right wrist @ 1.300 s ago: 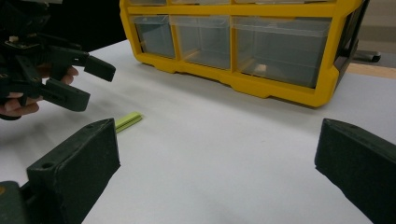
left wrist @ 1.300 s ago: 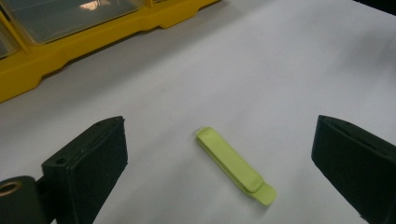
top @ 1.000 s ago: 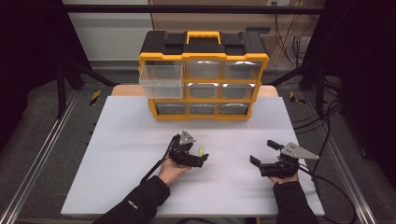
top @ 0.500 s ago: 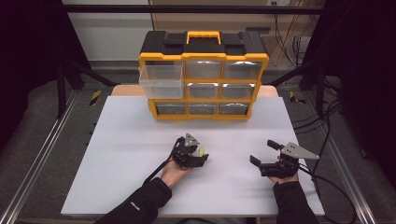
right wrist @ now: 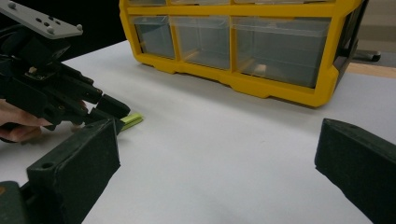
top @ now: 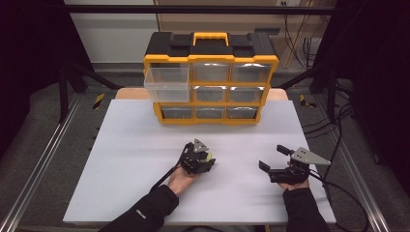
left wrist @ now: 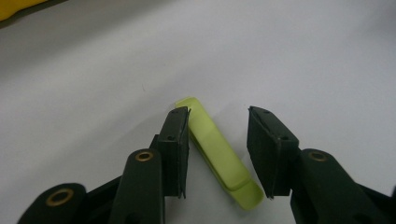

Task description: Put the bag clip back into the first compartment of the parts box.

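The left claw has just been closing around the green clip lying mid-surface, one pad touching; center it before squeezing. The right claw waits, released.

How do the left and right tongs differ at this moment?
The left tongs have just been closing around a yellow-green clip on the white table, one pad touching it; the right tongs stand wide open with nothing between them. Both have black jaws.
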### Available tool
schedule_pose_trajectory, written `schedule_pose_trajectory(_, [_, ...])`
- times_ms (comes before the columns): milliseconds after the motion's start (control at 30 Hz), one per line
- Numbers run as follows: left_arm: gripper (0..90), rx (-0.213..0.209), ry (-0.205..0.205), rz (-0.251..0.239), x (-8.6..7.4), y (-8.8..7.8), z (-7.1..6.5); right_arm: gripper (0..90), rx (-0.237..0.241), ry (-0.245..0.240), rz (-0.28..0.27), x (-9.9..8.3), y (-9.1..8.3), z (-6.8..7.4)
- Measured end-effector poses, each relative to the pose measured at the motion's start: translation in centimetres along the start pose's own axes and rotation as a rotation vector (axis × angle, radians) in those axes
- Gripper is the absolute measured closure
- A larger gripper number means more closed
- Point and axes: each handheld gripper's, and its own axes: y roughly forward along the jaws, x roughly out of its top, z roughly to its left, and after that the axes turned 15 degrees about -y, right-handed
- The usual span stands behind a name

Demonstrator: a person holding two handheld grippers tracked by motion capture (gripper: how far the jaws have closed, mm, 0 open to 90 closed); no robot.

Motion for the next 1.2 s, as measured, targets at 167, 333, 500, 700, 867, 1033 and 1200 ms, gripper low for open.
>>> schedule_pose_trajectory(167, [63.0, 0.011, -0.006, 0.005, 0.01, 0.06, -0.02, 0.5, 0.0, 0.001, 0.0, 0.01, -0.01, 0.0])
schedule_pose_trajectory(333, [67.2, 0.022, -0.006, 0.007, 0.05, 0.05, -0.01, 0.5, 0.0, 0.002, 0.0, 0.01, -0.01, 0.0])
schedule_pose_trajectory(500, [71.4, 0.027, -0.003, 0.011, 0.09, 0.03, 0.0, 0.5, 0.0, 0.001, -0.001, 0.01, -0.02, -0.01])
schedule_pose_trajectory(700, [75.9, 0.027, 0.003, 0.016, 0.12, 0.0, 0.03, 0.5, 0.001, 0.0, -0.002, 0.02, -0.04, -0.03])
schedule_pose_trajectory(867, [76.9, 0.024, 0.008, 0.019, 0.16, -0.01, 0.08, 0.5, 0.001, 0.001, -0.001, 0.01, -0.03, -0.02])
schedule_pose_trajectory(1033, [77.0, 0.023, 0.015, 0.015, 0.19, -0.08, 0.11, 0.5, 0.002, 0.002, -0.002, 0.02, -0.03, -0.03])
schedule_pose_trajectory(1200, [77.1, 0.015, 0.014, 0.003, 0.39, -0.52, 0.1, 0.5, 0.002, 0.001, -0.001, 0.01, -0.01, -0.01])
